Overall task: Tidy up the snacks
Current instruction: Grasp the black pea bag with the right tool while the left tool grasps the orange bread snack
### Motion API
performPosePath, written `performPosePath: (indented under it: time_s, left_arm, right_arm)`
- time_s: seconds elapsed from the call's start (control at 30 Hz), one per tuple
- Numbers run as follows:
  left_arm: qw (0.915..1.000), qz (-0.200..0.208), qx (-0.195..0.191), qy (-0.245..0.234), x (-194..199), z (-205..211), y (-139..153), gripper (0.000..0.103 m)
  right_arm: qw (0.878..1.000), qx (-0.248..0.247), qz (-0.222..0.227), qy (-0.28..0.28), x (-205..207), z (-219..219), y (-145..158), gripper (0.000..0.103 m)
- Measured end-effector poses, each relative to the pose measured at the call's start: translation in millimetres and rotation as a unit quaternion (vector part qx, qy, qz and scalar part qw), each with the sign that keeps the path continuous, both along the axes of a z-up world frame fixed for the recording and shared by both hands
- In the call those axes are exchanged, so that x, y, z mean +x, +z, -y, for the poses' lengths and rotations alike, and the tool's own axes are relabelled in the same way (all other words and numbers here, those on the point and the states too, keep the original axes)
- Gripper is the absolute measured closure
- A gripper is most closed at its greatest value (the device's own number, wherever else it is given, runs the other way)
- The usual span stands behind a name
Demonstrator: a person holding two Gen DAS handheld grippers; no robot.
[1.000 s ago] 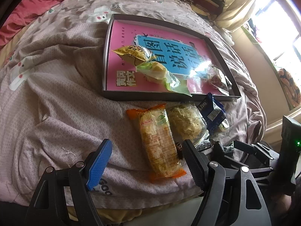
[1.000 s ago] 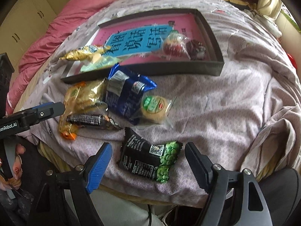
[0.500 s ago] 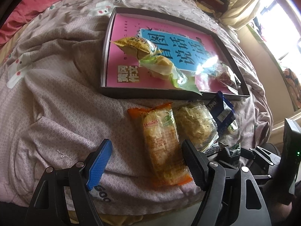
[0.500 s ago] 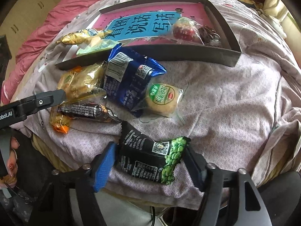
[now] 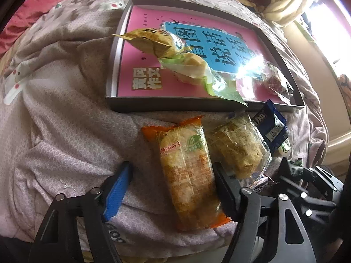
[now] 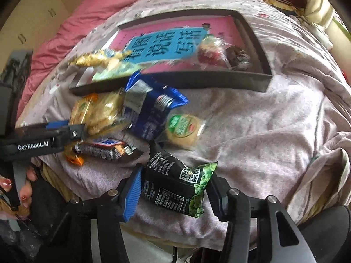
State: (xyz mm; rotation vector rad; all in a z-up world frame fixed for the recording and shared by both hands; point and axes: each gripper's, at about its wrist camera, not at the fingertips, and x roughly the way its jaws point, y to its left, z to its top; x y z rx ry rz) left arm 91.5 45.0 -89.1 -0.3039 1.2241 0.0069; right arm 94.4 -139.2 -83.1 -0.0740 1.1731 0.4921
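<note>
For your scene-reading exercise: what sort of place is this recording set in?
Most likely a bedroom: snacks lie on a bed's patterned bedspread, a pink quilt is bunched behind, and a curtained window stands beside it.

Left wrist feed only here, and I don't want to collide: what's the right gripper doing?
Observer: The right gripper has just been closing on a black-and-green packet and now grips it by both ends.
Operator: Any loose snack between that packet and me?
Observer: Yes, a dark bar lies on the blanket just left of it.
Operator: What's at the right end of the tray?
Observer: A dark-wrapped snack beside the red one.
</note>
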Motion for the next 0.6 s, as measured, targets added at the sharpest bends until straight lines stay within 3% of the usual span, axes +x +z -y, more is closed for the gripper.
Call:
performPosePath:
  time_s: [0.2,0.37,0.6]
  left_arm:
    - [0.9999,0.006,-0.009,-0.001,-2,-6,0,0.048]
    - [0.999,0.014,-0.041,0.009,-6,-20,1,0.063]
    - [0.9973,0.032,-0.065,0.011,-13,-30,9,0.065]
  right_arm:
    - [0.999,0.023,0.016,-0.034,5,16,10,0.049]
    - [0.998,0.034,0.044,-0.039,6,20,22,0.049]
    - [0.997,0.032,0.069,-0.027,5,14,30,0.049]
